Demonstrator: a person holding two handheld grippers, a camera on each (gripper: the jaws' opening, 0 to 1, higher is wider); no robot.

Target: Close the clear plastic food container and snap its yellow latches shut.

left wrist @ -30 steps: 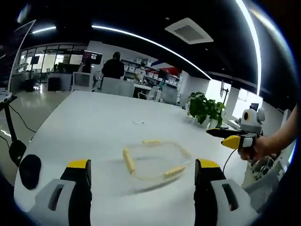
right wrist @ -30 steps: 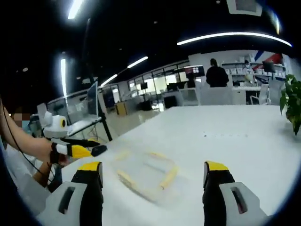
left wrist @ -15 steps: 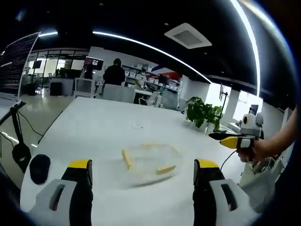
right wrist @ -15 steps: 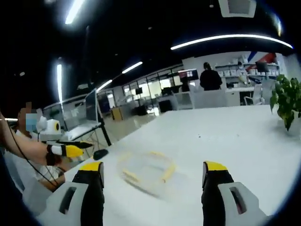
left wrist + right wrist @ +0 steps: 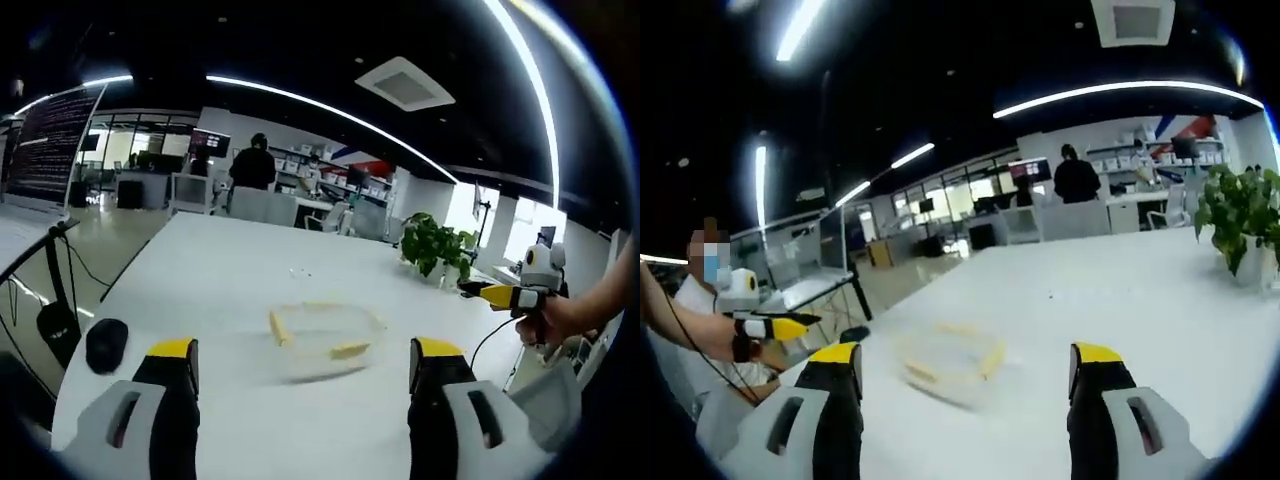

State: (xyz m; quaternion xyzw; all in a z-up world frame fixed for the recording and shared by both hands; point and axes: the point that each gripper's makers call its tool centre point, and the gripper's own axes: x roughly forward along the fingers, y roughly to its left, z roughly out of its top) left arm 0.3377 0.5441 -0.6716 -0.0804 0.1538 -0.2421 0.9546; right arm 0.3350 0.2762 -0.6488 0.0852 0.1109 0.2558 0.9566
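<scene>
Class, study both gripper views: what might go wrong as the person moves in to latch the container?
1. The clear container is hard to see on the white table, so a gripper may misjudge its edge.
2. It sits loose, so pressing a yellow latch one-sided could slide it.

Left gripper view: container (image 5: 322, 335) on table (image 5: 220, 280), dead centre, just ahead of and between the two jaws at 7 and 5 o'clock. Mouse (image 5: 106, 345) on table at 9 o'clock, near the edge. Potted plant (image 5: 437, 245) at 2 o'clock, past the container. Right gripper (image 5: 478, 291) at 3 o'clock, beyond the table edge, well apart from the container. Chairs (image 5: 265, 207) at 12 o'clock behind the far table end.

Right gripper view: container (image 5: 948, 357) centre, ahead of the jaws. Left gripper (image 5: 800, 321) at 9 o'clock, off the table (image 5: 1120, 300). Plant (image 5: 1240, 215) at 3 o'clock.
</scene>
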